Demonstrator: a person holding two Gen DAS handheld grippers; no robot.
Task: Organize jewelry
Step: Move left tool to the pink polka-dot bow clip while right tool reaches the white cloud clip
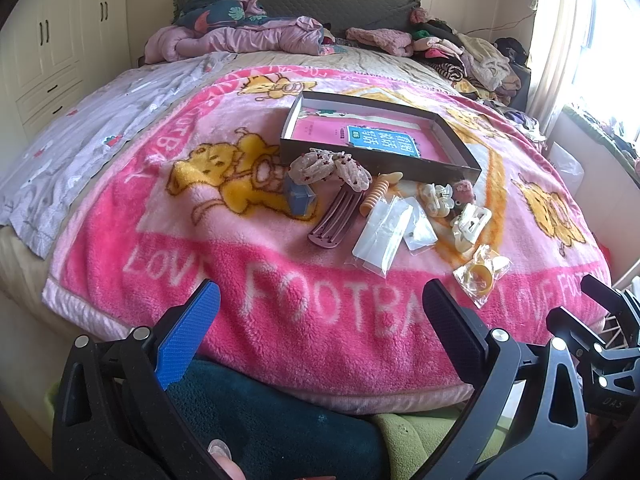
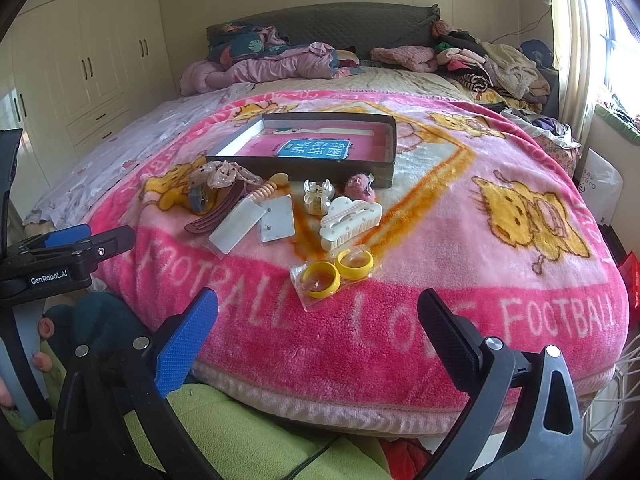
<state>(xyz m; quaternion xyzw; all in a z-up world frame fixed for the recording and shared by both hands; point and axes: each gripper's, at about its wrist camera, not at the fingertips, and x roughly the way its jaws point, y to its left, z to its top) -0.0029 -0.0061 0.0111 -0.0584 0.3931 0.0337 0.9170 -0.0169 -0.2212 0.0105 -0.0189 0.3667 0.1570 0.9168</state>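
We hold both tools low at the near edge of the bed, short of the pink blanket (image 2: 460, 240) that covers it. Our left gripper (image 1: 320, 320) has its blue and black fingers spread wide with nothing between them, and our right gripper (image 2: 318, 320) is spread wide and empty in the same way. The landmark here is the shallow dark box (image 2: 308, 168), which sits on the blanket with a pink book (image 2: 316, 148) lying flat inside it. All the jewelry and hair pieces lie outside the box, along its near wall and spreading toward us. Just beside its near left corner sits a lacy scrunchie (image 2: 224, 174), with a small blue case (image 1: 300, 198) and a dark pink comb (image 1: 332, 220) a little nearer to us. An orange ribbed clip (image 2: 268, 188) lies close to the box's near wall. Two clear flat packets (image 2: 256, 224) lie side by side nearer to us than that clip. A small clear claw clip (image 2: 318, 196) and a fuzzy pink clip (image 2: 360, 188) sit just beside the near wall, and a large cream claw clip (image 2: 348, 220) lies in front of them. Farthest from the box, closest to our right gripper, a clear bag holds two yellow rings (image 2: 336, 272).
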